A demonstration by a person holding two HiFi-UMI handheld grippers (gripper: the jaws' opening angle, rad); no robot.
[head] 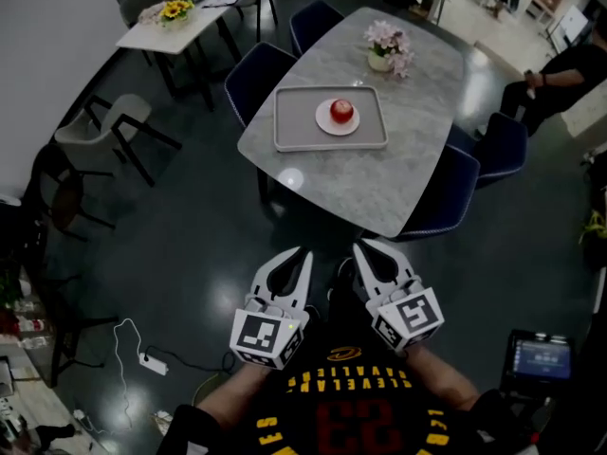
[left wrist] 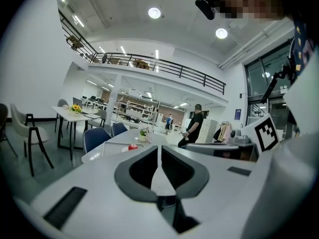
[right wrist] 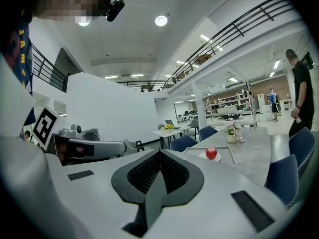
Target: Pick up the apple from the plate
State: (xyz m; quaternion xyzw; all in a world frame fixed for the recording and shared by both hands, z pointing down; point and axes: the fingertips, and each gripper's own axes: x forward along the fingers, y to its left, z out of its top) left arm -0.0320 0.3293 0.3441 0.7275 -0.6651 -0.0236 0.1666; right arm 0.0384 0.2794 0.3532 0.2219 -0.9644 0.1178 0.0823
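Here, one apple (head: 341, 112), red, round and glossy, sits on one white plate (head: 325, 124). The plate lies in a single grey tray (head: 287, 126) on the marble table (head: 379, 183), near one flower pot (head: 382, 57). The left gripper (head: 303, 252) and right gripper (head: 360, 247) hang well apart from it, both with jaws pressed together, empty.

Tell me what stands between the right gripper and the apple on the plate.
Nothing visible blocks it. The right gripper, shut, hangs over the floor short of the table; the apple sits on its plate in the tray. Only the tray's low rim and the table's near edge lie between; the flower pot stands beyond.
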